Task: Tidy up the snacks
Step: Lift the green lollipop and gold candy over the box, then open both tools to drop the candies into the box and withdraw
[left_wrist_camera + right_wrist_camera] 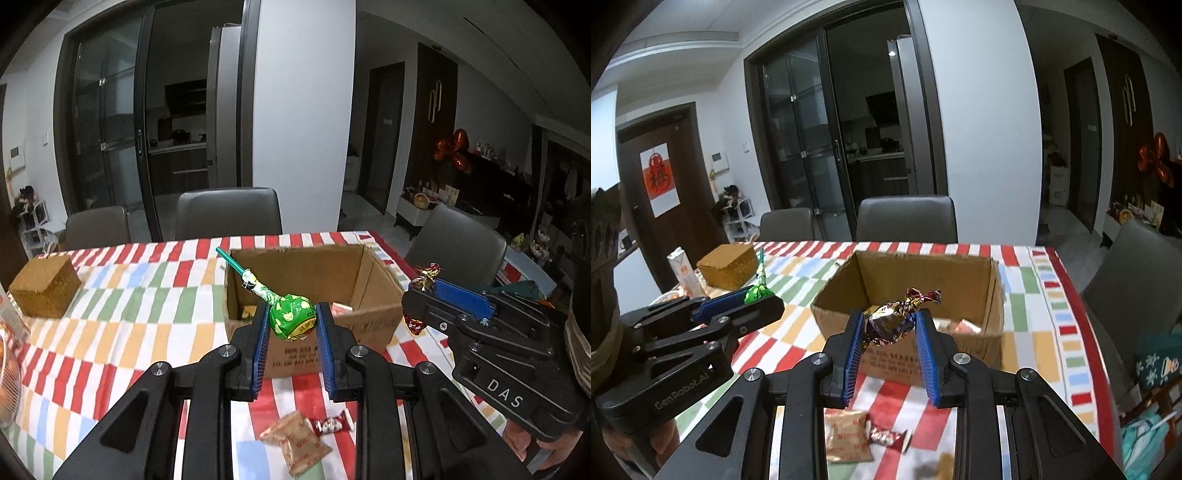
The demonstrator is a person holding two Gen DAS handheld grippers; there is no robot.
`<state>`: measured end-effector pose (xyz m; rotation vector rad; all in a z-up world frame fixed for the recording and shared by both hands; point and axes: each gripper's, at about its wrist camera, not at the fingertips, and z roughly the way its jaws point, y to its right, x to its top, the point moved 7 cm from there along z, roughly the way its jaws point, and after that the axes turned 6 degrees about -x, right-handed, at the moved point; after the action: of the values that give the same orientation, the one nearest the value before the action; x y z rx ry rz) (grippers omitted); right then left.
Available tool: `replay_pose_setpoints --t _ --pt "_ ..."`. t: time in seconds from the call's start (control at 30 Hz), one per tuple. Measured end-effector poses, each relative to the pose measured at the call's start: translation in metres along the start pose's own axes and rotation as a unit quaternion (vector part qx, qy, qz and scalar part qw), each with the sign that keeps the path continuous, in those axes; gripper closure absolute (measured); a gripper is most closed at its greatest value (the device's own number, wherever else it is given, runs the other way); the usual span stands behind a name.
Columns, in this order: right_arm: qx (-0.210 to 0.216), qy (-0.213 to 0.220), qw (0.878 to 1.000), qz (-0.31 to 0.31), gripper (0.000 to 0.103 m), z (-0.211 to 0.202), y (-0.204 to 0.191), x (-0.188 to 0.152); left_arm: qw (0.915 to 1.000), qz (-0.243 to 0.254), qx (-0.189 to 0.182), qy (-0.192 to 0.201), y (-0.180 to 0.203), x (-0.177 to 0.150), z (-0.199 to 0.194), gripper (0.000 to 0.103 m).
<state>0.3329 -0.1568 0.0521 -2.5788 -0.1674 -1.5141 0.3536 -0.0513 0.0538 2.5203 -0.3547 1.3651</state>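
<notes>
while a few snacks already lie in the cardboard box (314, 295), the left hand-held gripper (291, 321) clamps a green lollipop (291, 317), the right hand-held gripper (891, 325) a foil candy (890, 323), and two packets (306, 435) wait on the table (129, 314).

Open-topped cardboard box (314, 295) just ahead, nothing above its rim

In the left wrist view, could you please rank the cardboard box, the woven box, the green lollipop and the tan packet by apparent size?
1. cardboard box
2. woven box
3. tan packet and green lollipop look alike; the lollipop is nearer the camera, so unranked.
</notes>
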Motion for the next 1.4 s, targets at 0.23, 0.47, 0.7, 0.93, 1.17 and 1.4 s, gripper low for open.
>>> replay_pose_setpoints --t 0.23,0.47,0.7,0.93,1.17,1.4 --pt "-0.003 -0.004 1.0 -0.009 0.073 0.019 0.011 0.02 1.0 0.002 0.001 -0.002 -0.002 0.022 0.024 0.078" --pt "-0.005 -0.019 1.0 -0.009 0.073 0.051 0.022 0.031 0.9999 -0.005 -0.001 -0.015 -0.009 0.031 0.057 0.078" --pt "-0.008 -0.032 0.999 -0.017 0.073 0.08 0.026 0.034 0.9994 -0.015 -0.008 -0.031 -0.017 0.033 0.091 0.078" --pt "-0.012 -0.039 0.999 -0.021 0.065 0.103 0.028 0.035 0.9992 -0.015 0.014 -0.034 -0.028 0.036 0.113 0.062" --pt "-0.028 -0.041 0.999 -0.018 0.047 0.104 0.032 0.025 0.999 -0.013 0.026 -0.035 -0.033 0.018 0.102 0.053" --pt "-0.018 -0.035 0.999 -0.03 0.047 0.074 0.027 0.004 0.9986 -0.002 0.028 -0.045 -0.02 -0.013 0.076 0.05"
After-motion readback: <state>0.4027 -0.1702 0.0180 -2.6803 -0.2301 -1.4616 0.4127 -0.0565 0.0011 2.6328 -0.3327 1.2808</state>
